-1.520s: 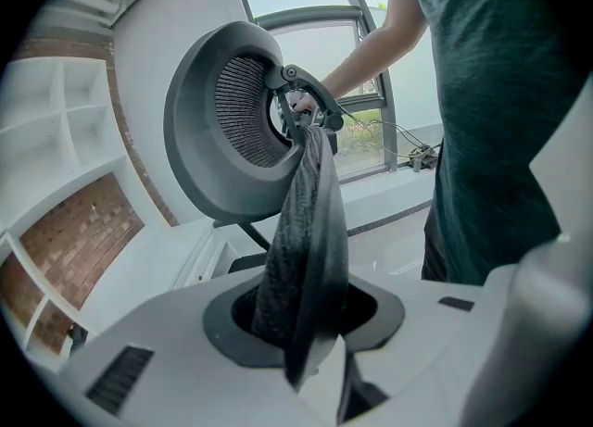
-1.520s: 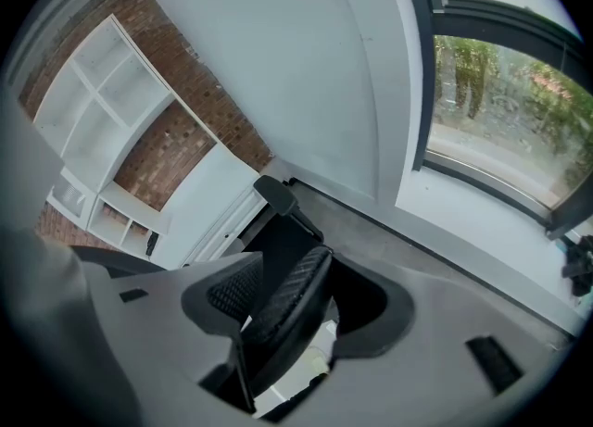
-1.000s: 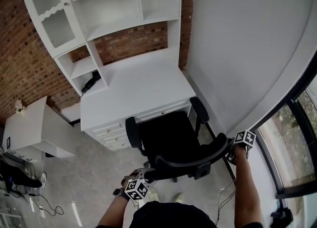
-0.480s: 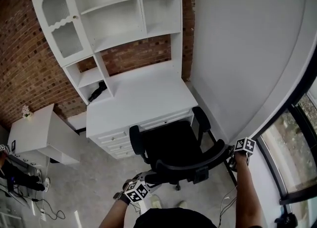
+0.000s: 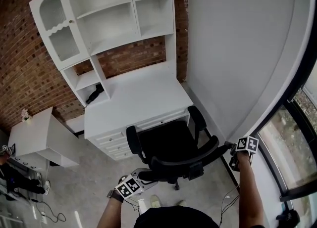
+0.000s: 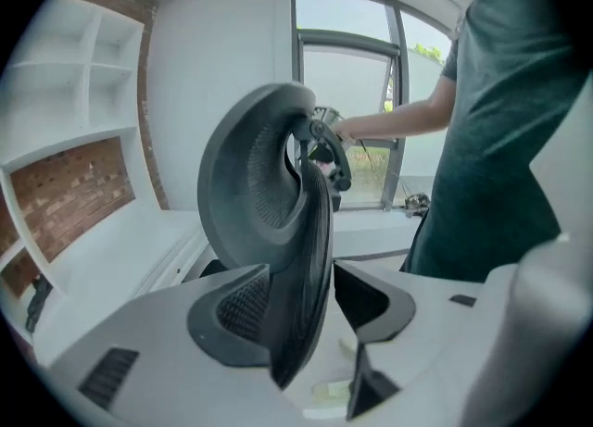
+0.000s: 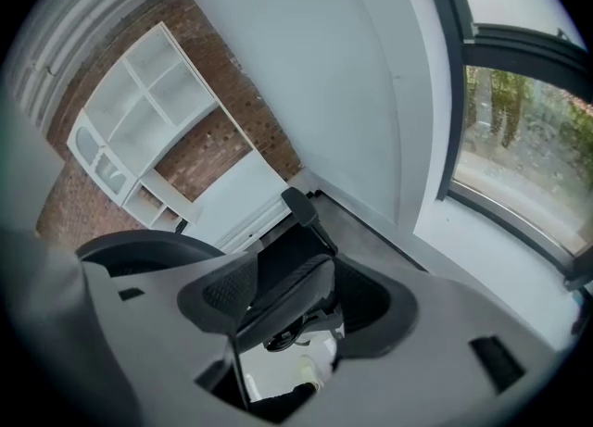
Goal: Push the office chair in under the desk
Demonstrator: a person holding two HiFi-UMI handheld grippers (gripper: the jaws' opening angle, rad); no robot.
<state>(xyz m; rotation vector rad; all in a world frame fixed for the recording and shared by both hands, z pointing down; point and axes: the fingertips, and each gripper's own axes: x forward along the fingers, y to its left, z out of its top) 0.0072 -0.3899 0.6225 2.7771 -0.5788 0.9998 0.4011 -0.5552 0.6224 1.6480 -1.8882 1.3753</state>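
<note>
The black office chair (image 5: pixel 166 143) stands with its seat against the front of the white desk (image 5: pixel 138 98), armrests beside the drawers. My left gripper (image 5: pixel 142 179) is at the left end of the curved backrest (image 5: pixel 183 159). In the left gripper view the backrest's rim (image 6: pixel 264 194) passes between the jaws of the left gripper (image 6: pixel 306 309), which are open, with a gap showing on the right side. My right gripper (image 5: pixel 232 154) is at the backrest's right end. Its jaws stand wide, and the backrest edge (image 7: pixel 278 288) lies between them at the right gripper (image 7: pixel 292 303).
A white hutch with shelves (image 5: pixel 109 14) rises over the desk against a brick wall (image 5: pixel 20 73). A black object (image 5: pixel 94 93) sits in its low cubby. A white wall (image 5: pixel 237 49) and window (image 5: pixel 297 143) run close on the right. A small white cabinet (image 5: pixel 39 133) stands left.
Both grippers' jaws have spread wider around the backrest ends. The left gripper has slid slightly left and back. The chair stays at the desk front.
</note>
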